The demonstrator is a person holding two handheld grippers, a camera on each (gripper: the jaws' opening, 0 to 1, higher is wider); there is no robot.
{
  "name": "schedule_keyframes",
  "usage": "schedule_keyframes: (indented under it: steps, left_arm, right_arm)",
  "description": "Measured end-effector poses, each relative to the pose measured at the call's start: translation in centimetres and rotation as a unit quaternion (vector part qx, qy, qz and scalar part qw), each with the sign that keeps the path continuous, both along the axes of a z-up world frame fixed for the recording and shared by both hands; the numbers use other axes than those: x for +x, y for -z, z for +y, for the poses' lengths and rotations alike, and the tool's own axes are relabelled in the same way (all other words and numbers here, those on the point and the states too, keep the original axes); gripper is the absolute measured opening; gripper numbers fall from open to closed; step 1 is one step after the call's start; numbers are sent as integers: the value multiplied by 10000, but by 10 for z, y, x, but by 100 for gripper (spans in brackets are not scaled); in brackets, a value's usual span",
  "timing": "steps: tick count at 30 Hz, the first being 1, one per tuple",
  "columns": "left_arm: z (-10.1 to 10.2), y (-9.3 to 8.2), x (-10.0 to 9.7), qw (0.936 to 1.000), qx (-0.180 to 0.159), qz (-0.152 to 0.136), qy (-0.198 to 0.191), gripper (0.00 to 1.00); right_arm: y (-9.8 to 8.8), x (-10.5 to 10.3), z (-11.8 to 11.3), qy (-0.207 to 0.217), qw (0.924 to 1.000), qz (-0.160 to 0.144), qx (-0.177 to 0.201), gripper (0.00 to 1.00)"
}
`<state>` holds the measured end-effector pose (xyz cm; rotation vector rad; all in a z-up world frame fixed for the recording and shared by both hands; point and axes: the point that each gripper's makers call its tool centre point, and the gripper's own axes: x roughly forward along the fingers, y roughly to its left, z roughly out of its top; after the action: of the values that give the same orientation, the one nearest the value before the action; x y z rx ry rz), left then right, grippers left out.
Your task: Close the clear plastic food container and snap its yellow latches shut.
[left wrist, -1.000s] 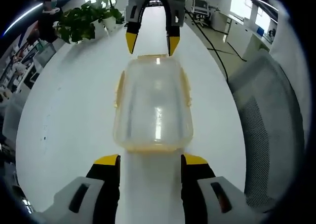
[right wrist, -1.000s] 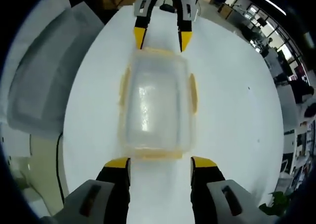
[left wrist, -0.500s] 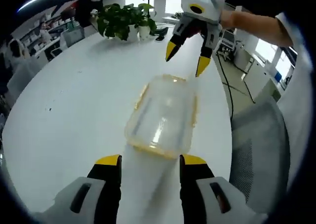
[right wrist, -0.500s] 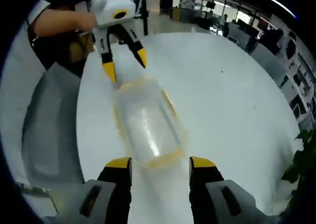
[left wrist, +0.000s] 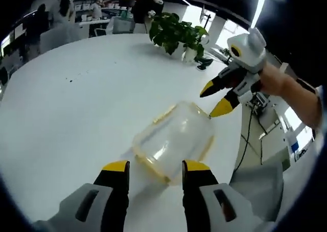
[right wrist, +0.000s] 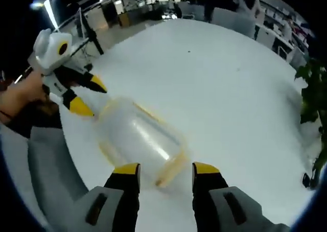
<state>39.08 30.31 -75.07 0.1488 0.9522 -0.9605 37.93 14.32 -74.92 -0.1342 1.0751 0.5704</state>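
Left gripper view: both tongs (left wrist: 150, 165) (right wrist: 160, 168) gape empty; container (left wrist: 173, 140) latches blur.

A broad white table (left wrist: 76, 99) filled the foreground. At its far end stood a leafy plant (left wrist: 176, 33) in a white pot. Beyond lay an open office with desks (left wrist: 97, 22) and seated people. A grey chair (right wrist: 48, 176) stood by the table's edge. Strip lights (left wrist: 259, 4) glowed overhead.
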Motion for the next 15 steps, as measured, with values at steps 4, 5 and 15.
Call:
schedule_keyframes:
  steps: [4,5,15]
  left_arm:
    - [3,12,-5,9991,138,279,-304,39]
    - [2,13,-6,9988,102,311,-360,39]
    - [-10,22,-11,9935,-186,819,-771,33]
  right_arm:
    - [8,-2,1,212,9996,172,10,39]
    - [9,-2,2,283,9994,202,92,39]
    - [22,-7,6,591,9965,500,327,37]
